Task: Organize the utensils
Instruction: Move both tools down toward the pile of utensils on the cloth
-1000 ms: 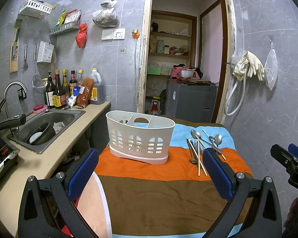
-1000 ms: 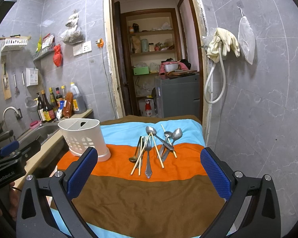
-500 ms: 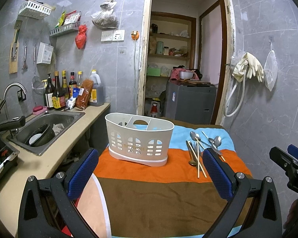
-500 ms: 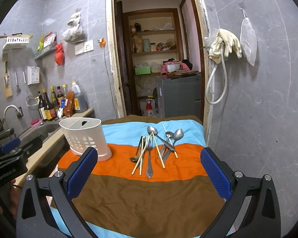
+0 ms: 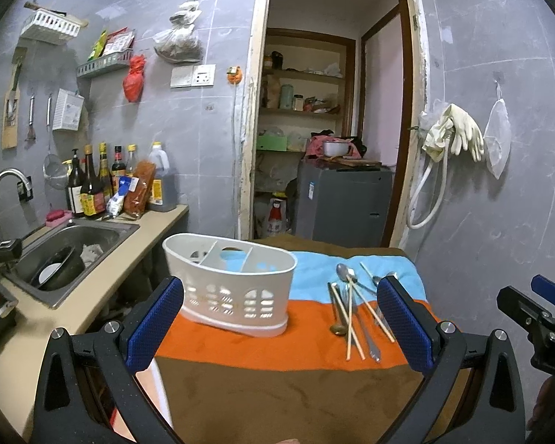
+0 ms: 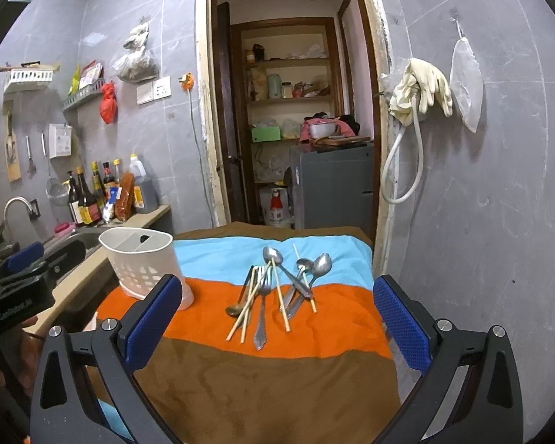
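A white slotted utensil caddy with three compartments stands on the striped cloth; it also shows at the left in the right wrist view. A pile of utensils lies to its right: spoons, a fork and wooden chopsticks. The pile shows in the left wrist view too. My left gripper is open and empty, in front of the caddy. My right gripper is open and empty, in front of the pile.
A striped blue, orange and brown cloth covers the table. A counter with a sink and bottles runs along the left. A tiled wall is close on the right. A doorway with a grey cabinet is behind.
Both grippers have drifted slightly; the caddy and utensils sit a little nearer and lower in the views. Nothing on the table has moved.
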The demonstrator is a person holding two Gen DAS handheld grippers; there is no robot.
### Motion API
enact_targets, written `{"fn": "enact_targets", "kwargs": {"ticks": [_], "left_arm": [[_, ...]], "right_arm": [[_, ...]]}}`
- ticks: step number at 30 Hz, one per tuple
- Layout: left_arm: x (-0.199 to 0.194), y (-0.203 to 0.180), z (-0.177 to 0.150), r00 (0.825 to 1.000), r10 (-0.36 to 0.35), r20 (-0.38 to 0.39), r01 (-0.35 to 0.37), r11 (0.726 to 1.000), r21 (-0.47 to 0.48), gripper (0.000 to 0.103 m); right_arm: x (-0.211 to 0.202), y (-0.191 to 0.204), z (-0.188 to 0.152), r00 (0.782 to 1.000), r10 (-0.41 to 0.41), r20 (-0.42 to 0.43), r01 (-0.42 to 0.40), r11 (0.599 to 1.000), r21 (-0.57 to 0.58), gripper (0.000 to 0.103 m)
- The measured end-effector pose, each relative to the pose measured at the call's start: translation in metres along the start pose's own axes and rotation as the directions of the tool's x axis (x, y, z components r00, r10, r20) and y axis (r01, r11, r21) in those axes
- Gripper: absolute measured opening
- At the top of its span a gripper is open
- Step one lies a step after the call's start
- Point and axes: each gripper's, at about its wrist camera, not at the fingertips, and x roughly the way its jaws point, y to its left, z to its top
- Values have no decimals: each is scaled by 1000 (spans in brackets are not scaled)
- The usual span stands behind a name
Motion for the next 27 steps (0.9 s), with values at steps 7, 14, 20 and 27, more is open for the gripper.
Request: {"fn": "enact_targets", "kwargs": {"ticks": [7, 14, 20, 27], "left_arm": [[51, -36, 3, 999, -10, -44, 10, 1000, 1, 102], [118, -74, 0, 993, -26, -111, 28, 999, 16, 102], [176, -90, -8, 983, -30, -181, 38, 999, 37, 98], [251, -101, -31, 951, -19, -309, 54, 993, 106, 61]], "right_arm": [[34, -41, 17, 998, 49, -28, -49, 999, -3, 103], [92, -90, 28, 987, 134, -92, -134, 991, 7, 103], [159, -121, 26, 962, 211, -172, -208, 977, 36, 88], [229, -143, 9, 920, 291, -263, -278, 957, 85, 68]]}}
